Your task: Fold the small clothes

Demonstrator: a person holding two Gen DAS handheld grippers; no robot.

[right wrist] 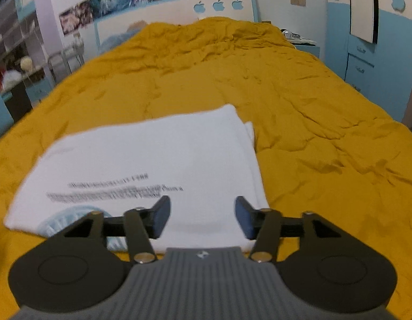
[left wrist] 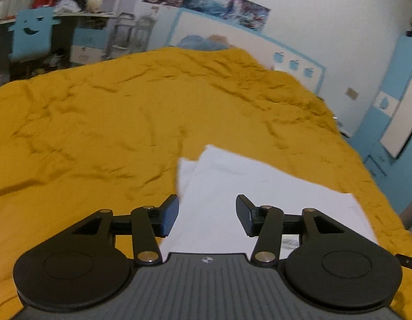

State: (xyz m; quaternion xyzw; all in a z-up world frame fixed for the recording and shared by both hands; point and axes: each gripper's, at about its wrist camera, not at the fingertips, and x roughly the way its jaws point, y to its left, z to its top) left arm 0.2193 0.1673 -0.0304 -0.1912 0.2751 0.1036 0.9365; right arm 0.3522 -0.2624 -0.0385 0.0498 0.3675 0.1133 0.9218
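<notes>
left wrist view: the left gripper [left wrist: 207, 214] hangs above the near left part of a white t-shirt [left wrist: 232, 186], its jaws parted with nothing between the pads. the shirt lies flat on the yellow bedspread [left wrist: 99, 120], close to the near edge of the bed. i judge the gripper has let go on purpose, so the fold can settle by itself. a second layer peeks out at the shirt's far corner, which suggests it is already doubled over.

right wrist view: the right gripper [right wrist: 202, 217] hangs over the near right corner of the shirt [right wrist: 158, 146], jaws likewise released and empty. the shirt reads as a rectangle whose long axis runs across the bed, parallel to its near edge. blurred dark lettering [right wrist: 112, 189] and a pale blue patch [right wrist: 62, 218] face up near that edge.
</notes>
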